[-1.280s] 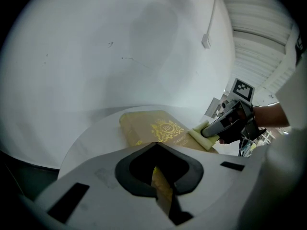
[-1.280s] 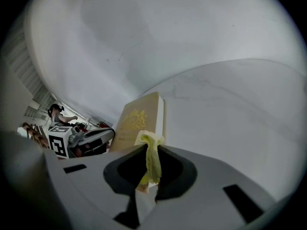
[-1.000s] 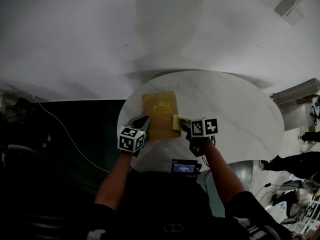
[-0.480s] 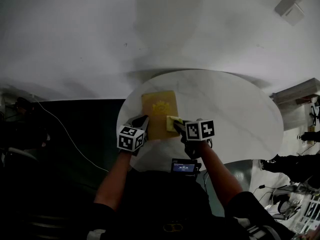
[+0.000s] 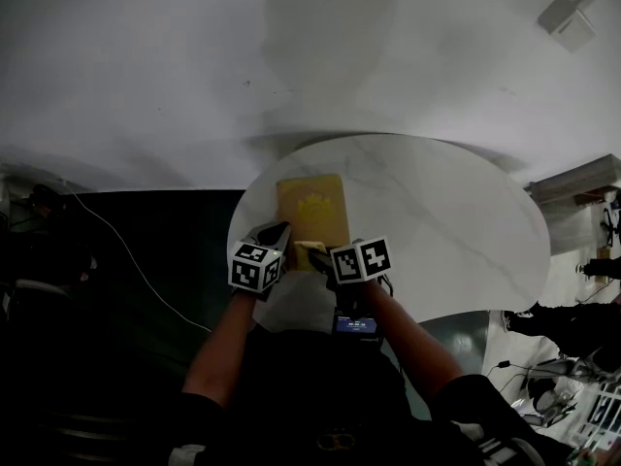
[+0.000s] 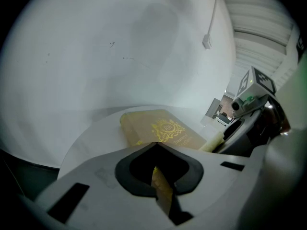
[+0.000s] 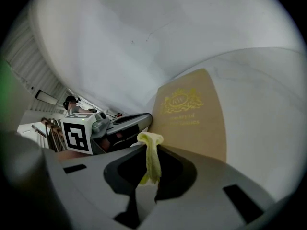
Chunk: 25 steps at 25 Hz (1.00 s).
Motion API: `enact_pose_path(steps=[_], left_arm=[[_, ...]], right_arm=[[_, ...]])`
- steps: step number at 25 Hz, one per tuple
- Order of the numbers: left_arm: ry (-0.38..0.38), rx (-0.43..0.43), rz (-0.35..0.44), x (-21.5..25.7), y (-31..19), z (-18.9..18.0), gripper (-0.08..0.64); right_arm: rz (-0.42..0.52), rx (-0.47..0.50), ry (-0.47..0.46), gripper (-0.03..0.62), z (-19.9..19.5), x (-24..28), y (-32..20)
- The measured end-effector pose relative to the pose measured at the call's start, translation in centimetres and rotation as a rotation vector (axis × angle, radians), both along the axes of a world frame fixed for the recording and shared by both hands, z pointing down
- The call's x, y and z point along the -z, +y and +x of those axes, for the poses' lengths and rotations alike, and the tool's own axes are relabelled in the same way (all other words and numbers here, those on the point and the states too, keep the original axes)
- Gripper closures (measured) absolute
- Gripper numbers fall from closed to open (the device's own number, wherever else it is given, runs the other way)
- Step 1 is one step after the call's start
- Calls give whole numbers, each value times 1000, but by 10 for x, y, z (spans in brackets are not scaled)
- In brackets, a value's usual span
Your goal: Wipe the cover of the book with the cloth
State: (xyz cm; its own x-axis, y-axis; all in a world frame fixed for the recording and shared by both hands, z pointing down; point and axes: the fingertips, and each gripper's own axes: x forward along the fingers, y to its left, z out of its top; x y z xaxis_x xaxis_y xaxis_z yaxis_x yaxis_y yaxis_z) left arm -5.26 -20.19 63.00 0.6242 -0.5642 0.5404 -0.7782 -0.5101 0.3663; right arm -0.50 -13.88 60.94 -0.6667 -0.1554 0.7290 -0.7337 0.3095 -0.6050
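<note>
Head view looks down on a round white desk with the book lying flat near its near-left rim, gilt crest up. The left gripper sits at the book's near-left corner. In the left gripper view its fingers are closed together with a thin strip of the yellow cover pinched between them, so it looks to be holding the book down by that edge.

The right gripper is just beside it, at the book's near edge. Its fingers are shut on the cloth, a narrow pale-yellow fold whose tip pokes out above them. I cannot tell whether the cloth is pressing on the cover or riding just off it.

Most of the cover lies beyond the cloth, so I judge the wiping far from finished.

Risks from here:
- Only a small fold of cloth stands proud of the fingers. Pushed flat, the hard tips could drag on the cover and mark the gilt.
- The pinch on the cloth is thin, so friction on a stroke could pull it free.
- The book is held at one corner on a smooth desk, and a sideways stroke could swing it round that point.
- The two grippers are near each other, so a stroke toward the left could knock them together.
</note>
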Motion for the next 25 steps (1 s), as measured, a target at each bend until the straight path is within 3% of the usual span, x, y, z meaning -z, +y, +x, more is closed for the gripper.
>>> enact_pose_path(steps=[8, 12, 25], left_arm=[[0, 0, 0, 0, 0, 0, 555], [2, 0, 2, -1, 0, 1, 555], [-2, -2, 6, -1, -1, 2, 555]], right_arm=[[10, 21, 34, 505, -15, -11, 6], [24, 31, 74, 505, -13, -19, 7], [40, 29, 84, 505, -1, -20, 5]])
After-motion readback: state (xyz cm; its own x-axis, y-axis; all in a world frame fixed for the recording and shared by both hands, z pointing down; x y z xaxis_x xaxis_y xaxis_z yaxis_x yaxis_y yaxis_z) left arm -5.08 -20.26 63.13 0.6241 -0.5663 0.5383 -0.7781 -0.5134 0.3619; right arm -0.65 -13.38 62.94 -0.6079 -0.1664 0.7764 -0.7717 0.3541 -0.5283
